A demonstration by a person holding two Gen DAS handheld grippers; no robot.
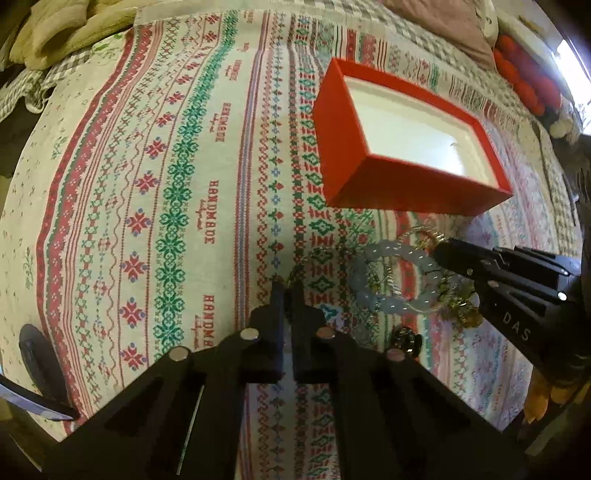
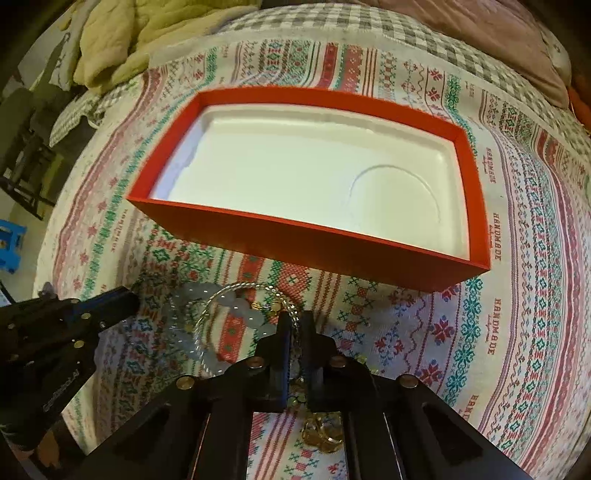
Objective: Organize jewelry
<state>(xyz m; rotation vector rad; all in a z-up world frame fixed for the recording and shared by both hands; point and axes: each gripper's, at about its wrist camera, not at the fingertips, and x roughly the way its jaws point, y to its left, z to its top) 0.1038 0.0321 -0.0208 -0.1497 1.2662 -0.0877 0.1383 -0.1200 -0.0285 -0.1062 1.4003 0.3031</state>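
Note:
An open red box (image 1: pixel 354 147) with a white lining (image 2: pixel 295 166) stands on the patterned cloth; nothing lies in it. Below it lies a tangle of jewelry: a pale jade-like bead bracelet (image 1: pixel 391 280), a twisted silver chain (image 2: pixel 236 291) and gold pieces (image 2: pixel 321 435). My right gripper (image 2: pixel 294 321) is shut on the silver chain, which runs between its fingers; it also shows in the left wrist view (image 1: pixel 439 254) at the bracelet's right side. My left gripper (image 1: pixel 287 291) is shut, its tips at the left end of the pile; whether it pinches a thin chain I cannot tell.
A patterned "HANDMADE" cloth (image 1: pixel 166 184) covers the bed. A yellow-green quilt (image 2: pixel 140 40) and a pink pillow (image 1: pixel 443 29) lie at the far edge. Red pompoms (image 1: pixel 524 77) sit at the far right. A small dark ornament (image 1: pixel 404 338) lies near the pile.

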